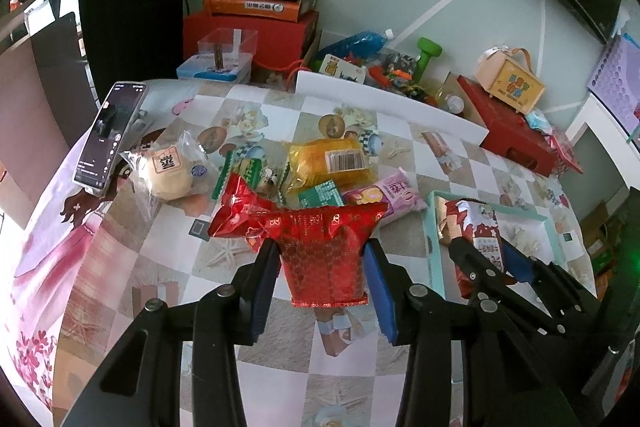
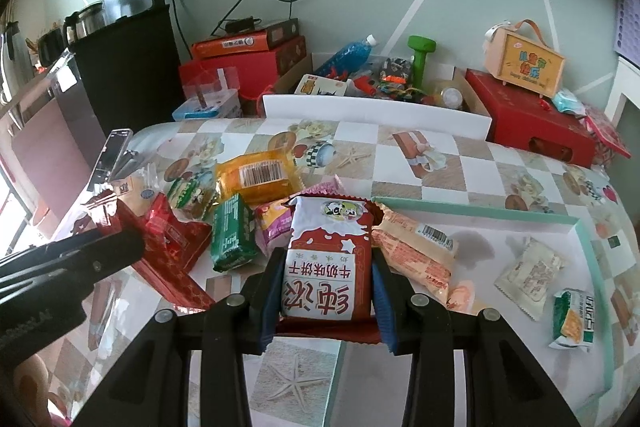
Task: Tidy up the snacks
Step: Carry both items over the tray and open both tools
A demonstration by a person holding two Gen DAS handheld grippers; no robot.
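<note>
Red-and-white biscuit pack point(image 2: 325, 267), right wrist view: big chars 纯浓, smaller line 牛奶味饼干 above, all upside down to the camera, plus a panda logo near its far end. Bun wrapper point(image 1: 168, 171) has a square label w/ one bold char, not clearly legible. Yellow pack point(image 2: 256, 175): barcode only, digits too small. Wooden carry box point(image 2: 524, 61): colourful Chinese chars, tiny English line below, unreadable. Orange box point(image 1: 252, 7): white strip w/ dark chars, too blurred.
</note>
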